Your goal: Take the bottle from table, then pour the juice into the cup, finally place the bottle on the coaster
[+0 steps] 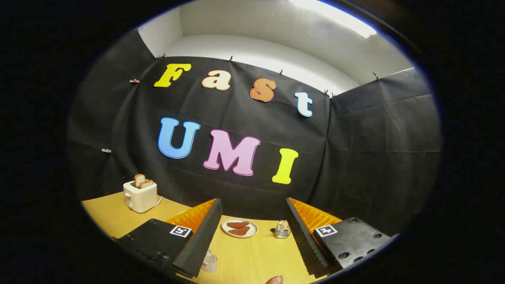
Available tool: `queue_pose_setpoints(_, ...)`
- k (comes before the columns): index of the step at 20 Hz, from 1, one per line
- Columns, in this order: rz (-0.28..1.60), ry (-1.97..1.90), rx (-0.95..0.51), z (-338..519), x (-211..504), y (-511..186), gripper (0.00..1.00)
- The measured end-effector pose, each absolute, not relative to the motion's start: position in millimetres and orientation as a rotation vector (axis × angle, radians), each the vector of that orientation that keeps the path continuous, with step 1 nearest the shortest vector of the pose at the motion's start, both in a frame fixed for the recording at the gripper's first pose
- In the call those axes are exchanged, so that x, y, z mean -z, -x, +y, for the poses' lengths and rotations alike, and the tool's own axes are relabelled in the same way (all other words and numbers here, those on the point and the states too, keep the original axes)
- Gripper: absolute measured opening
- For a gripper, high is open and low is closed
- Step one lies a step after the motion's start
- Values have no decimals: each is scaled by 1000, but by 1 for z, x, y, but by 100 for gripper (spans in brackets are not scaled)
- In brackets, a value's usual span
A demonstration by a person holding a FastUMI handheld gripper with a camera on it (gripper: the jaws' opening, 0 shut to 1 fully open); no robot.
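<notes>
A: Since the hand-held gripper (252, 236) has its fingers spread wide with nothing between them, I'd judge we're at the very first step: the bottle hasn't been taken yet.

B: Agreed. Where is the bottle, though?

A: I can't pick out a whole bottle. A small clear thing (209, 261) sits on the bench (252, 256), touching or just beside the inner edge of the left finger, at about seven o'clock from the gap's centre. It could be a cup or a bottle's top; too little shows to say which.

B: So its long axis?

A: If that is the task's thing, it seems to stand upright, axis vertical, narrower end up. That's a guess from a cropped sliver.

B: What else lies ahead?

A: Beyond the fingers, around twelve o'clock, a plate (239, 228) with two reddish-brown pieces; at one o'clock from it, a small wire basket (282, 230). Far off at ten o'clock, a toaster (140, 196) with bread in it. A fingertip (274, 279) shows at six o'clock.

B: And the next move?

A: My judgement: tilt downward to bring the bench's near part into sight, find the bottle, centre it between the fingers, then close. I see no coaster.
</notes>
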State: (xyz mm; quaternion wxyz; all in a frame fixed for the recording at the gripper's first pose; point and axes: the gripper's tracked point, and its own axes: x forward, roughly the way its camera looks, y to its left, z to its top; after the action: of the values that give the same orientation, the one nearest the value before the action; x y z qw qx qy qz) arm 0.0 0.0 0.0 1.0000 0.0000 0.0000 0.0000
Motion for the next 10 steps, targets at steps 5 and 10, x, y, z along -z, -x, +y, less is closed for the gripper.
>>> queue_pose_setpoints(5, -5, 7, 3, 6, 0, 3, 97)
queue_pose_setpoints(10, -20, 2, 22, 6, -5, 9, 97)
